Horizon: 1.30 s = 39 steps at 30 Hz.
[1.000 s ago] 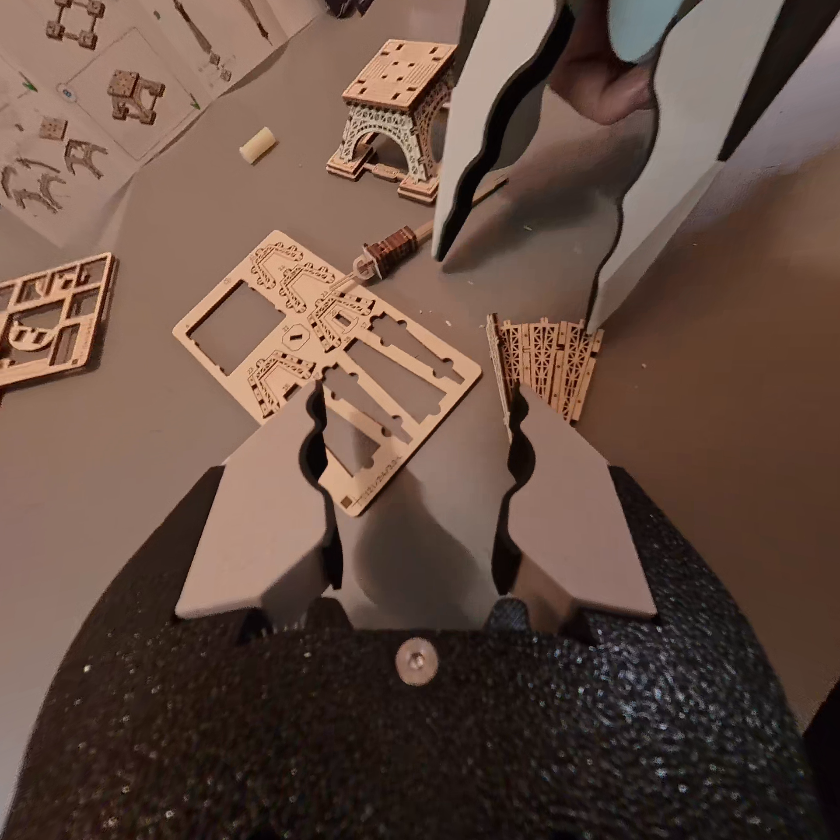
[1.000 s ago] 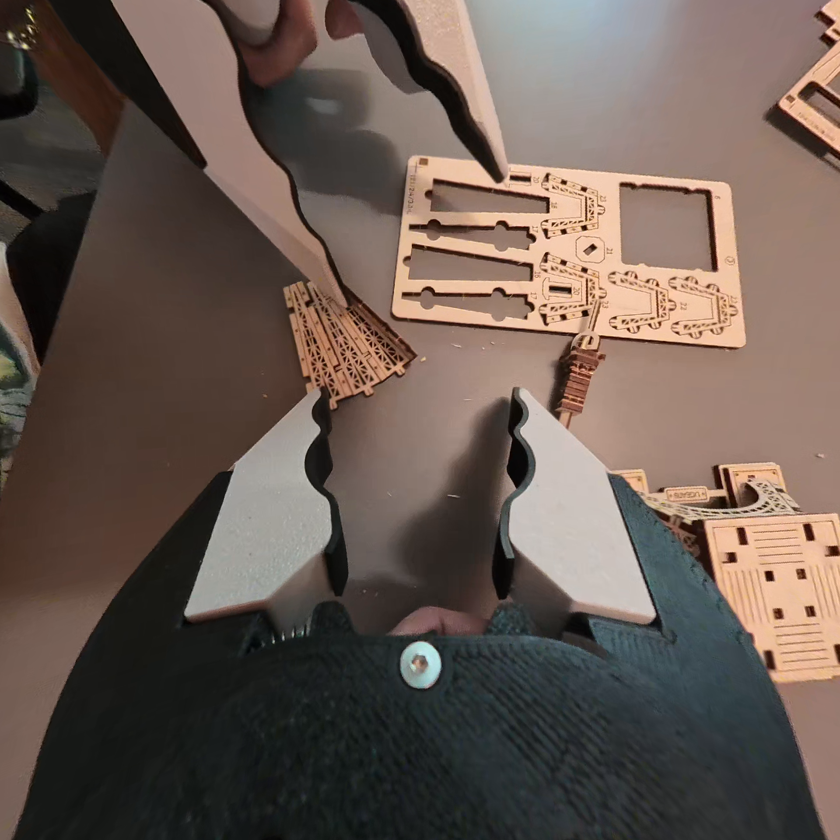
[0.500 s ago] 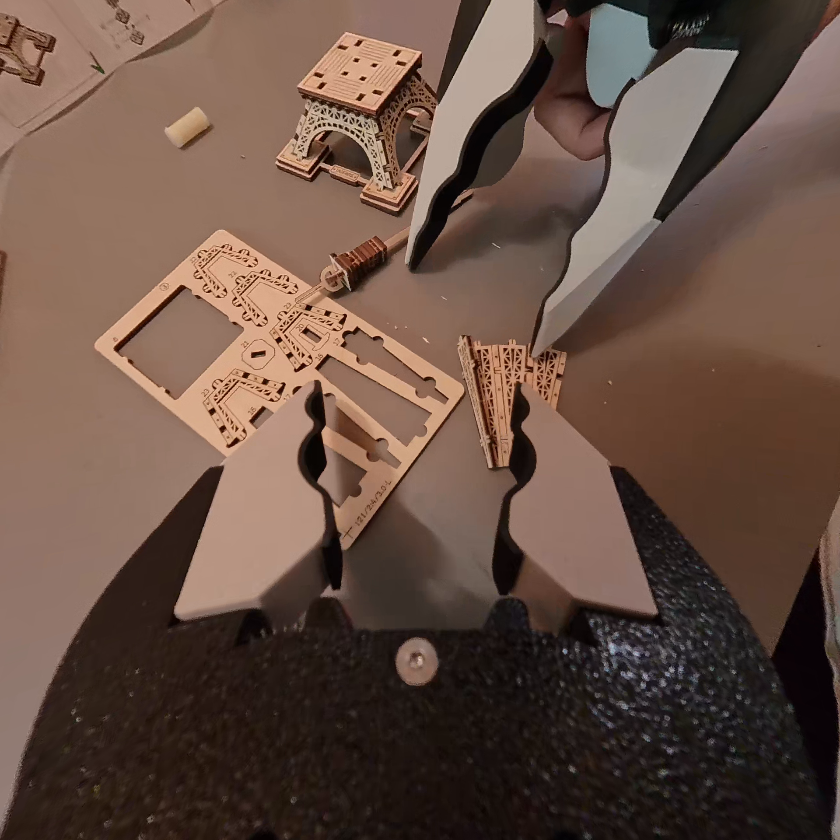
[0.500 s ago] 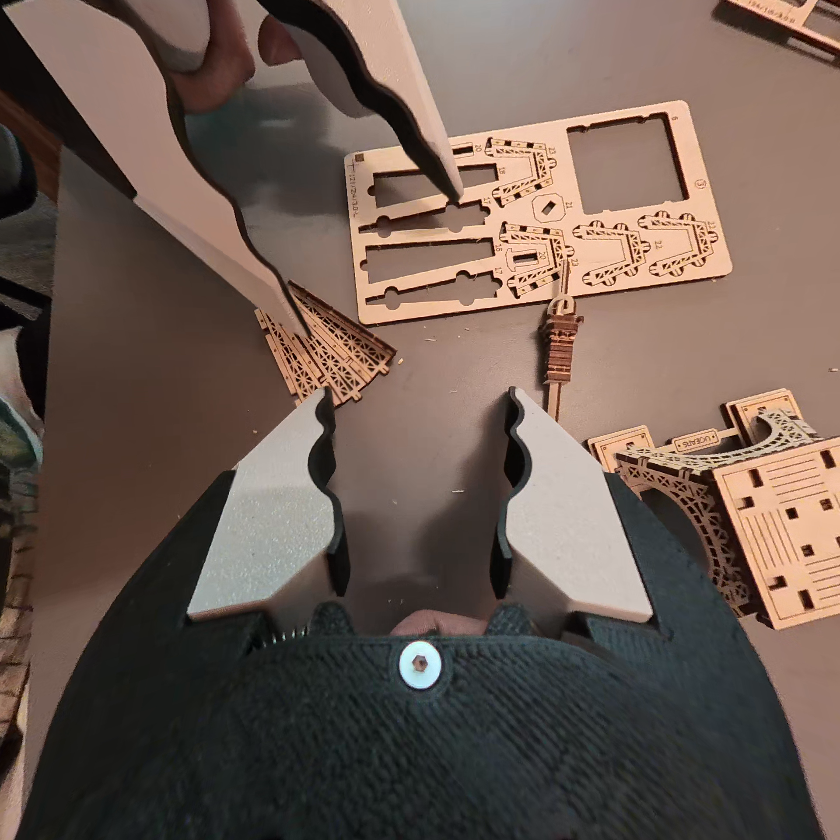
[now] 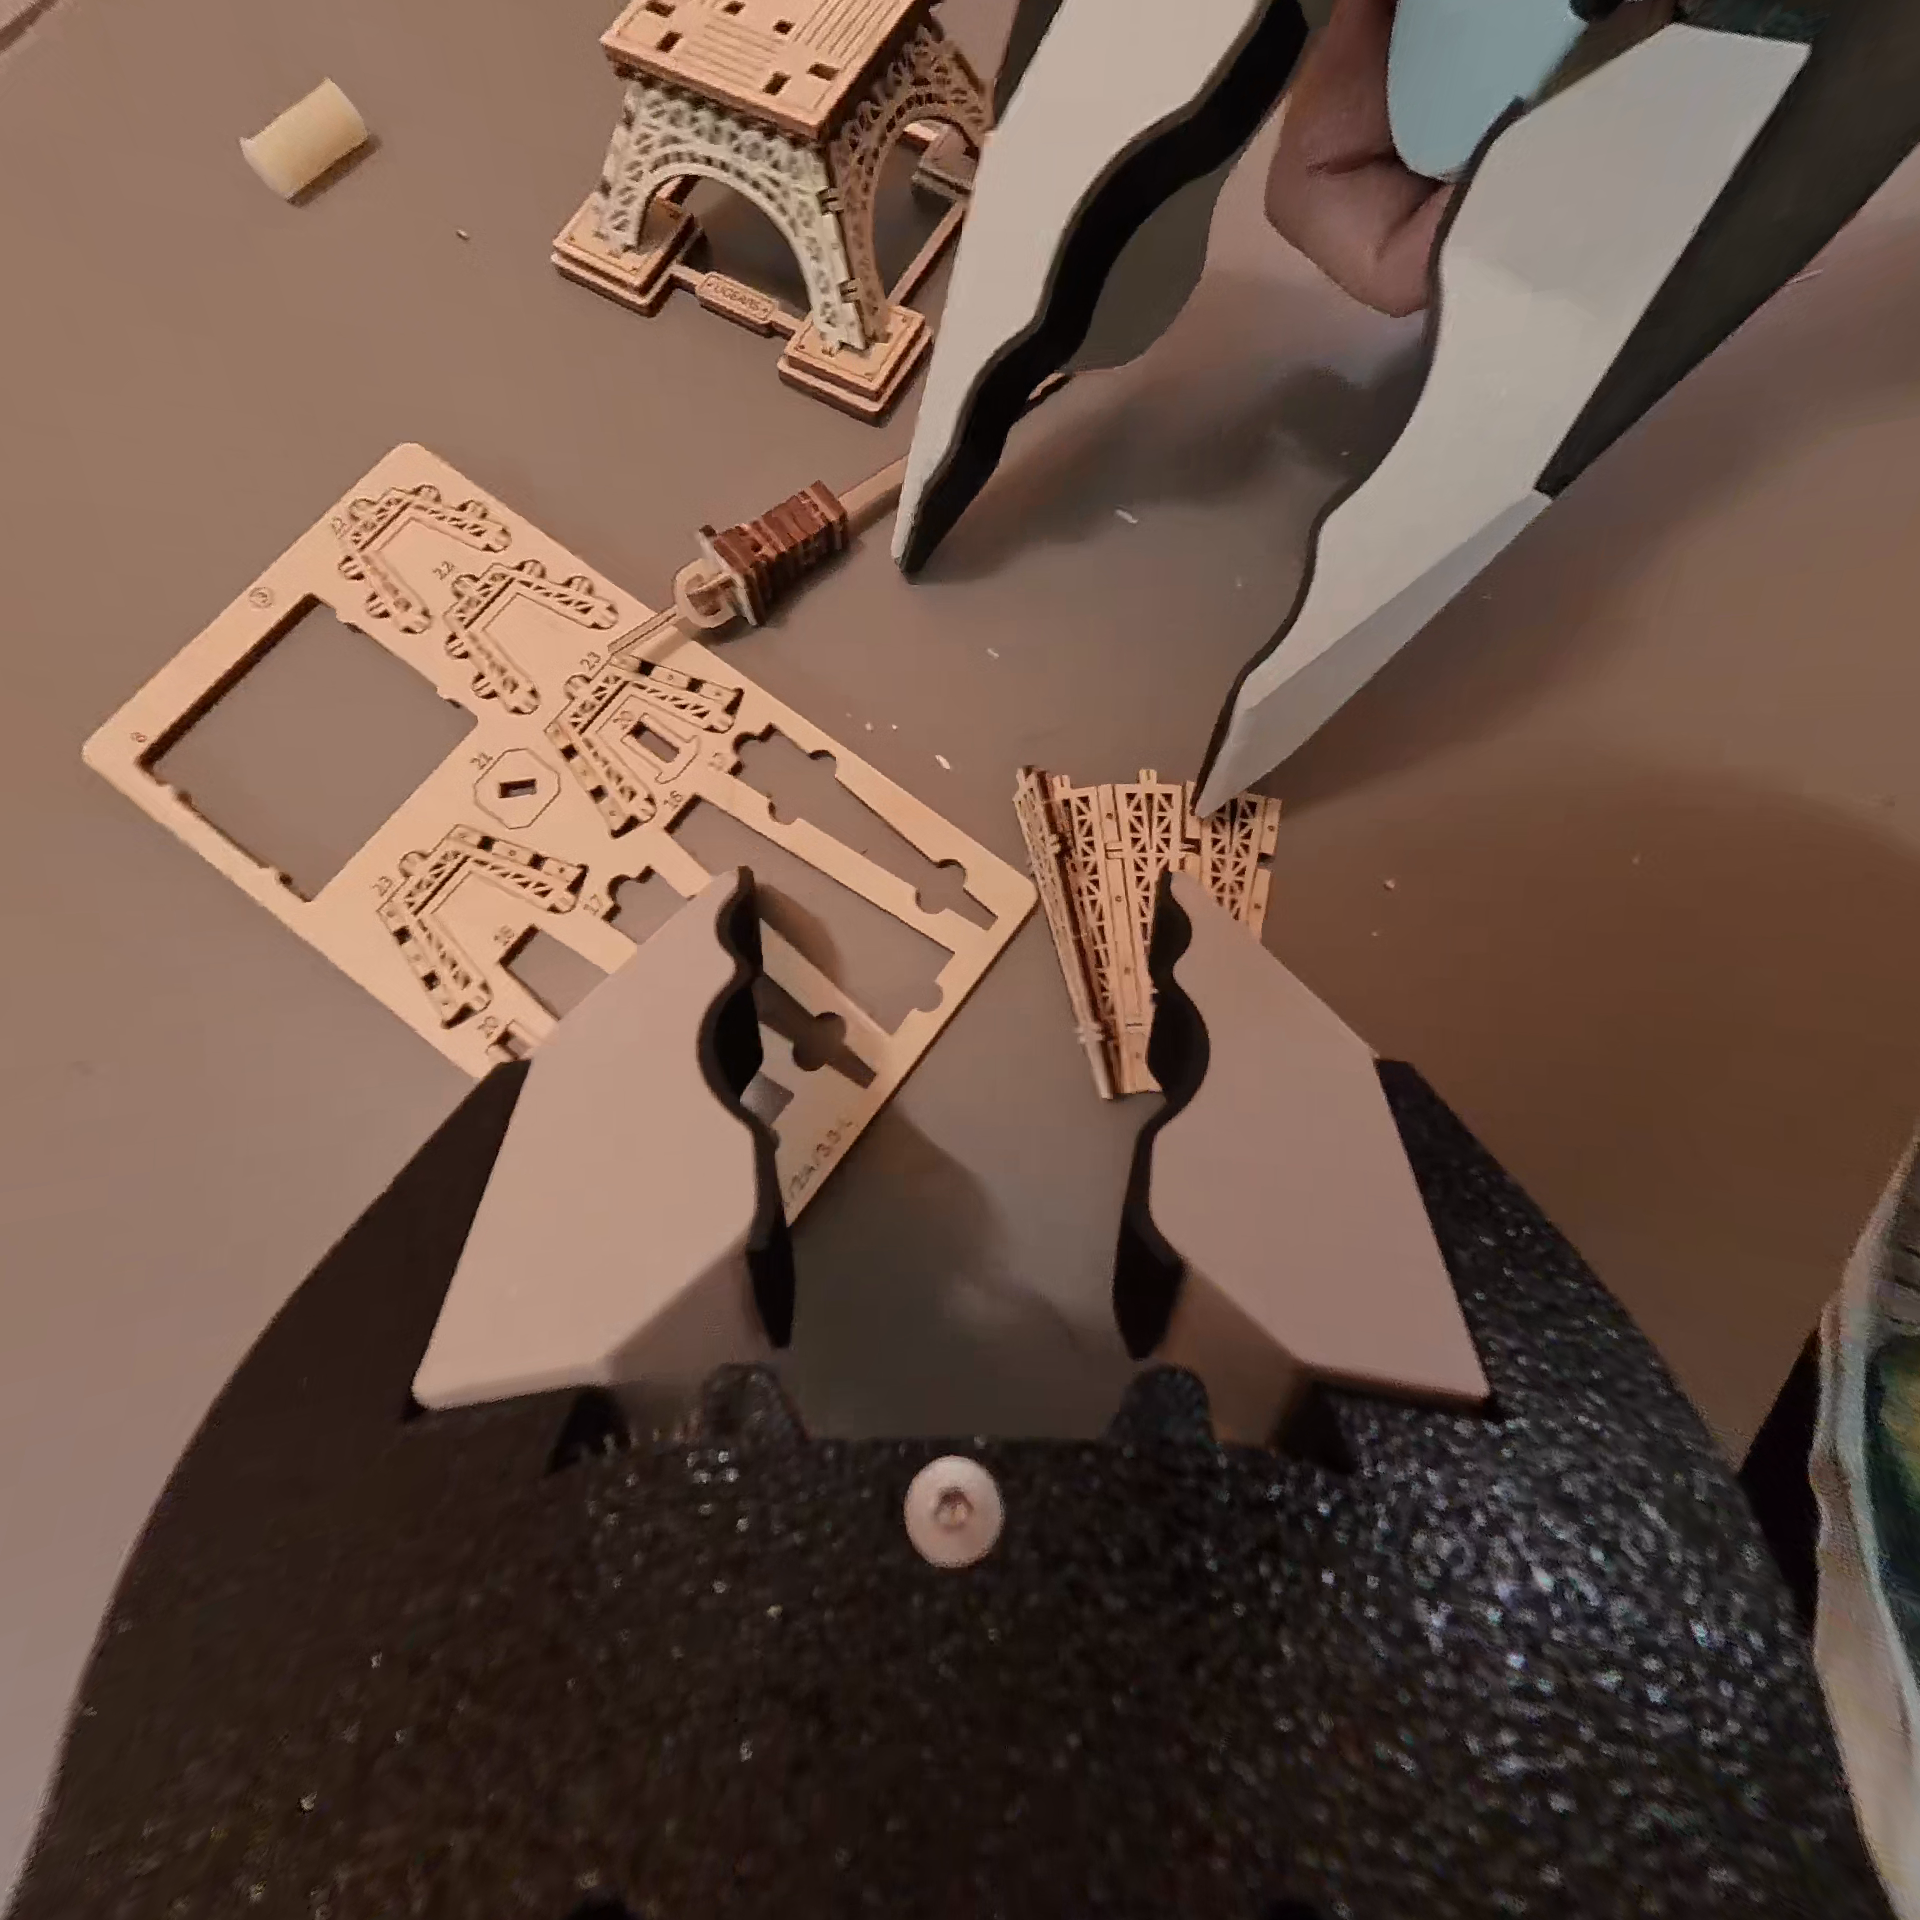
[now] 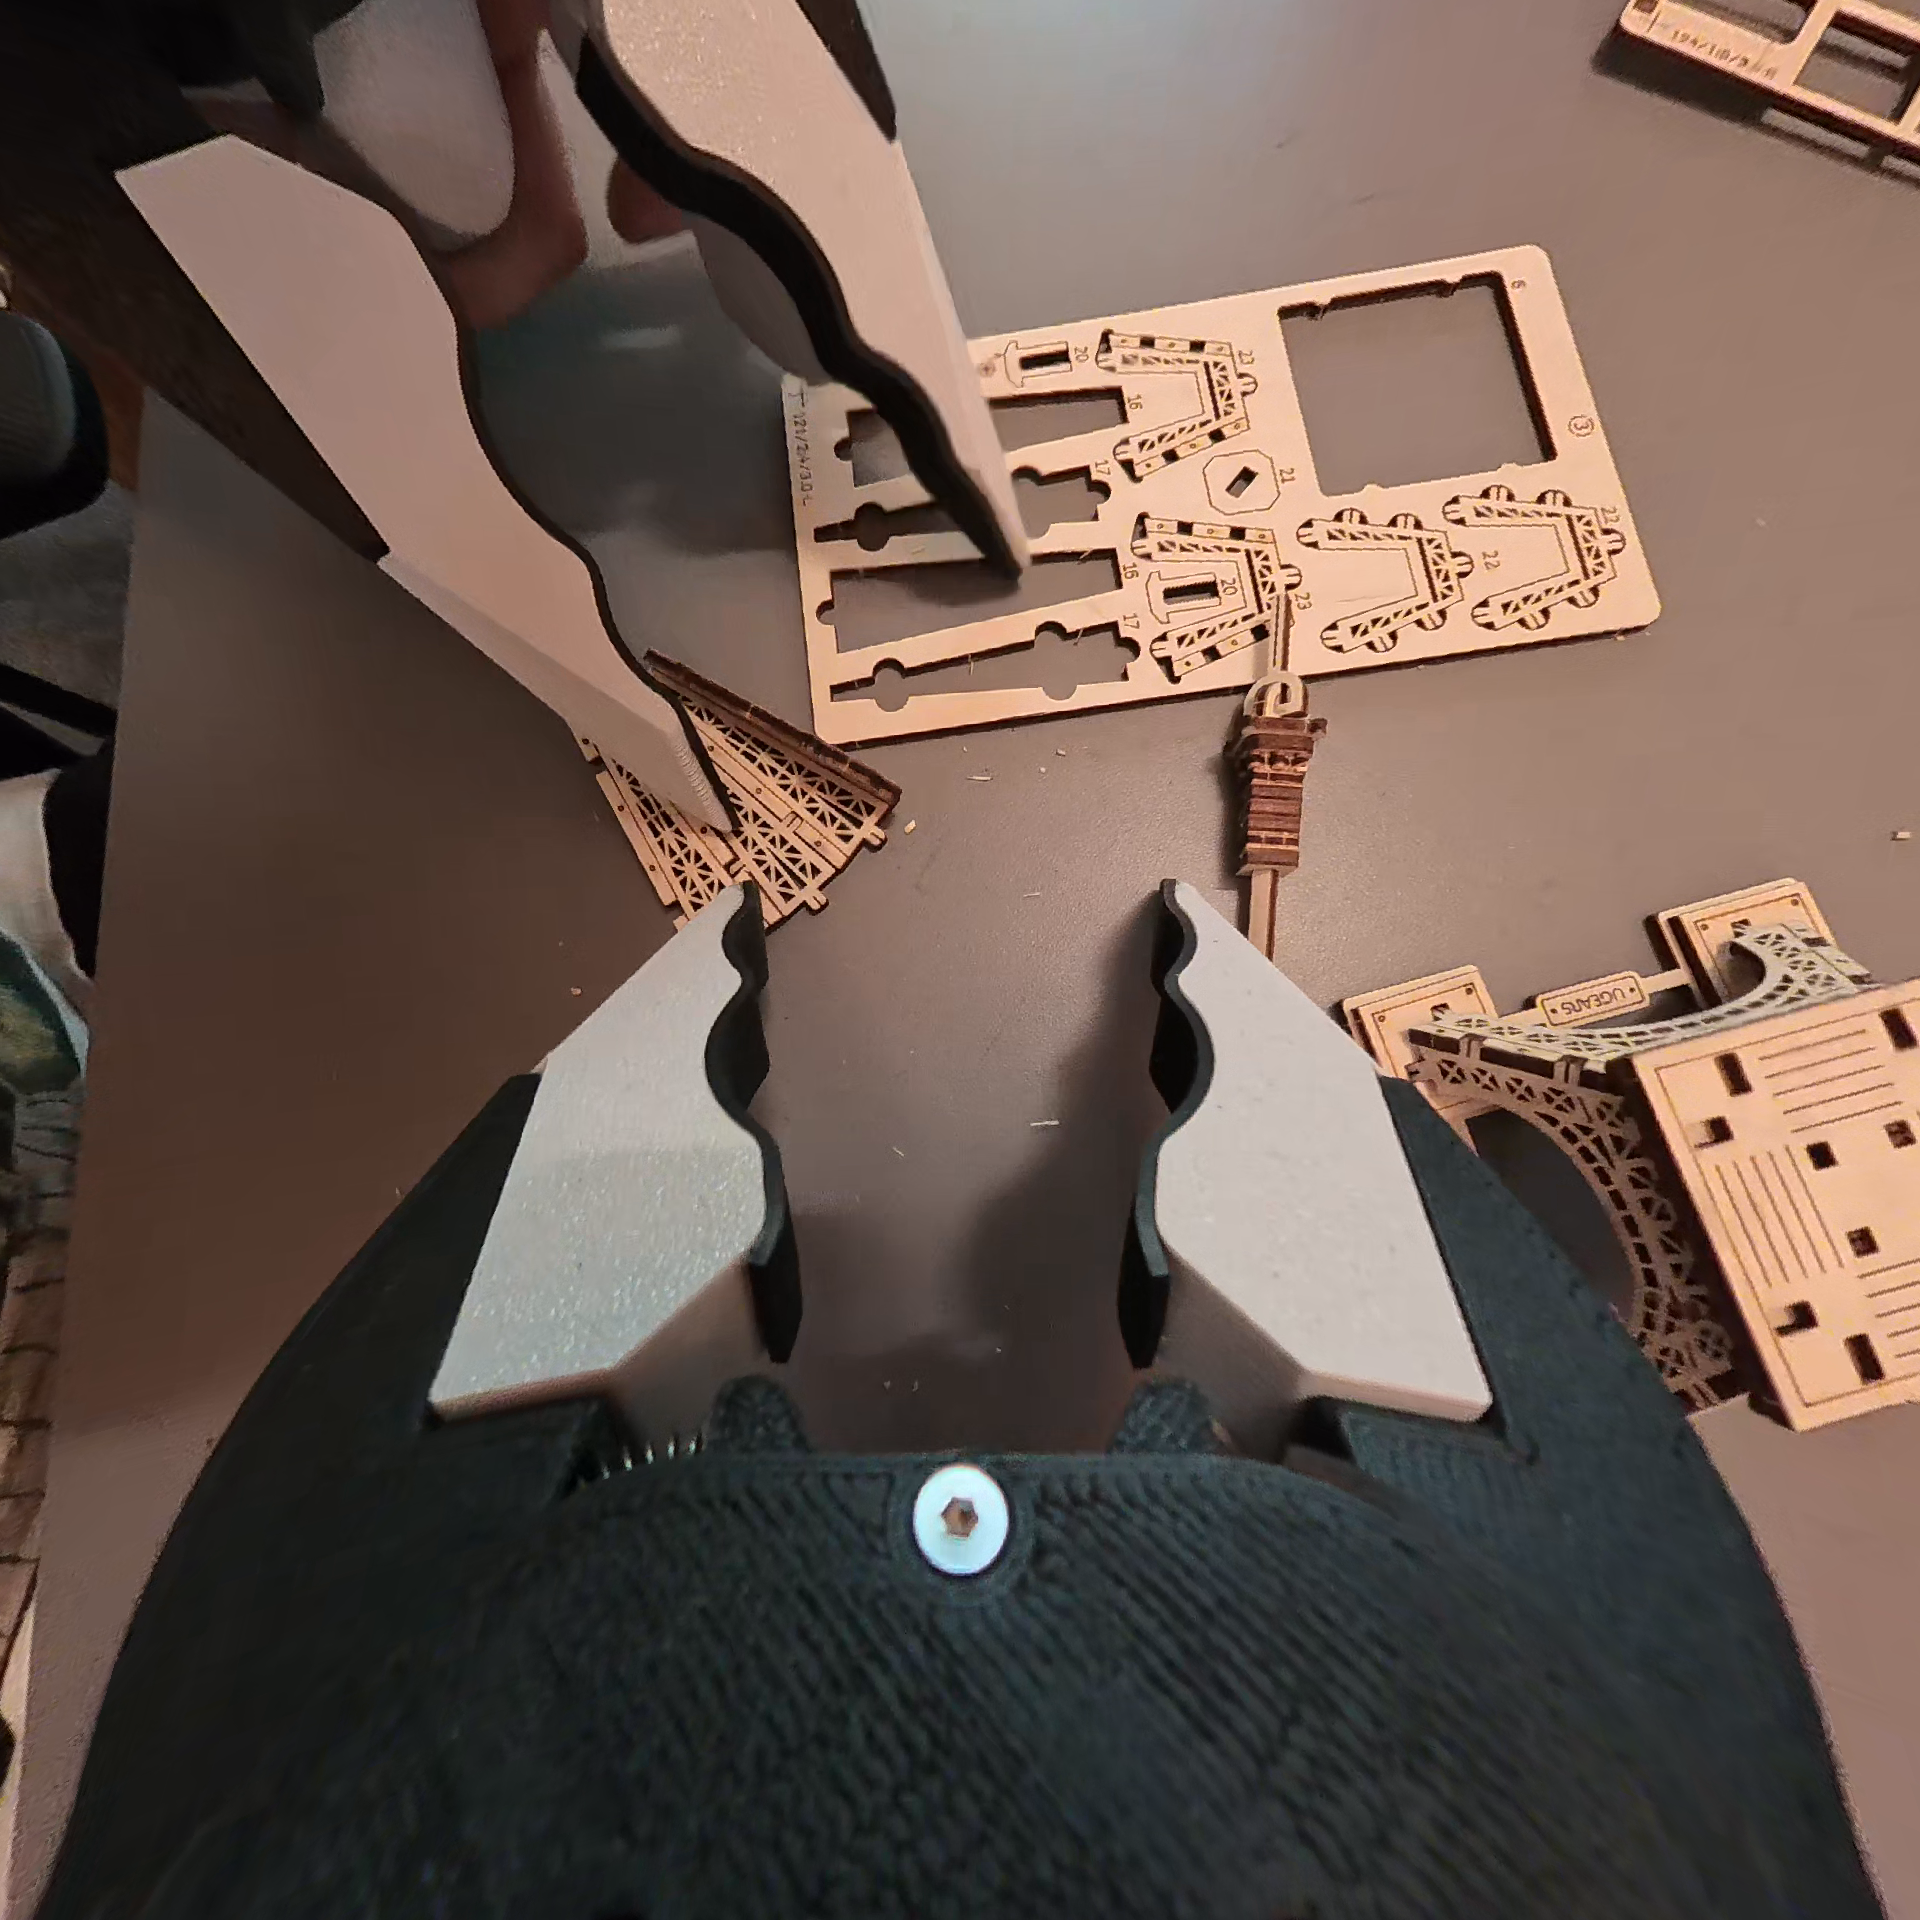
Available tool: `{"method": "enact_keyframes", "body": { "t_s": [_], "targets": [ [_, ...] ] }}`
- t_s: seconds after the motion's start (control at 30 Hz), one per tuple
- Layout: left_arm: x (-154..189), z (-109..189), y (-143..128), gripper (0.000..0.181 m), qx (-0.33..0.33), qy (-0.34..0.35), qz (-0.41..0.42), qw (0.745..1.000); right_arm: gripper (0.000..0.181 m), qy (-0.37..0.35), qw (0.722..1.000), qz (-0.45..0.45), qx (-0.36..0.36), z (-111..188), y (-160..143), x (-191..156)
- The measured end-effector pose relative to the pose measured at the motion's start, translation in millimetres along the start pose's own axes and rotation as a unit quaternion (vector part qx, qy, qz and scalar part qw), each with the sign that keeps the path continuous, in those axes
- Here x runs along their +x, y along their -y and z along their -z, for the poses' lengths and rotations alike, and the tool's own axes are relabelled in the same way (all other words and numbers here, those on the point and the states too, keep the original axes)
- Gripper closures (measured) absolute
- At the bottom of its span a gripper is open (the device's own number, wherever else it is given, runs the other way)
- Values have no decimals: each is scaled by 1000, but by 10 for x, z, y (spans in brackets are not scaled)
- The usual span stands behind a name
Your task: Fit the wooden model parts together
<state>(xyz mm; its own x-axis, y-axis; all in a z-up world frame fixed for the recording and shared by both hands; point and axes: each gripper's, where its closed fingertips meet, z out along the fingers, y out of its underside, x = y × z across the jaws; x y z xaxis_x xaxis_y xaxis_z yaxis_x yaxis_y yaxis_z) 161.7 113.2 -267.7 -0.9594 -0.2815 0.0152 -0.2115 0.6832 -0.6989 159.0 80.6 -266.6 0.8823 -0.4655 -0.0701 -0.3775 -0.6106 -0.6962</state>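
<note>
A fan of thin wooden lattice pieces [image 5: 1117,914] lies flat on the grey table; it also shows in the right wrist view [image 6: 800,810]. My left gripper [image 5: 956,894] is open and empty, and its right fingertip is over the near end of the fan. My right gripper [image 6: 958,899] is open and empty, with its left fingertip at the fan's edge. Each gripper shows in the other's view, the right one [image 5: 1055,686] and the left one [image 6: 862,696], each with one fingertip on or at the fan. A dark wooden spire [image 6: 1273,779] lies nearby.
A punched-out wooden parts sheet [image 5: 312,852] lies left of the fan and also shows in the right wrist view [image 6: 1590,343]. The built tower base [image 5: 769,187] stands behind it [image 6: 1766,1174]. A small pale cylinder [image 5: 307,135] lies far left. Another sheet [image 6: 1818,73] lies at the far edge. The small pale cylinder [image 5: 307,135] lies around 15 centimeters away from my right fingertips.
Both grippers have closed in on the lattice fan from opposite sides and stayed open. The fan now sits right at my left gripper's right finger.
</note>
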Motion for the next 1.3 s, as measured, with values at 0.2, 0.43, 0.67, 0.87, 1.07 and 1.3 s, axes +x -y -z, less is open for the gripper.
{"method": "enact_keyframes", "body": {
  "t_s": [0.2, 0.43, 0.67, 0.87, 1.07, 1.3],
  "targets": [
    [5, 57, 35, 109, -1, 0, 11, 1000, 109, -8, 999, -2, 47, -29, 38, 31],
    [11, 51, 9, 106, -24, 18, 0, 1000, 109, -8, 999, -1, 47, -30, 42, 26],
    [64, 57, -22, 116, -50, 19, 24, 998, 109, -9, 999, 0, 47, -30, 42, 24],
    [133, 79, -55, 129, -38, 54, 75, 995, 109, -7, 999, -2, 49, -24, 46, 22],
    [166, 94, -64, 136, -5, 90, 108, 990, 109, -9, 999, -1, 49, -24, 46, 23],
    [129, 123, -48, 119, -15, 90, 110, 990, 109, -14, 999, 2, 47, -30, 44, 30]
  ]
}}
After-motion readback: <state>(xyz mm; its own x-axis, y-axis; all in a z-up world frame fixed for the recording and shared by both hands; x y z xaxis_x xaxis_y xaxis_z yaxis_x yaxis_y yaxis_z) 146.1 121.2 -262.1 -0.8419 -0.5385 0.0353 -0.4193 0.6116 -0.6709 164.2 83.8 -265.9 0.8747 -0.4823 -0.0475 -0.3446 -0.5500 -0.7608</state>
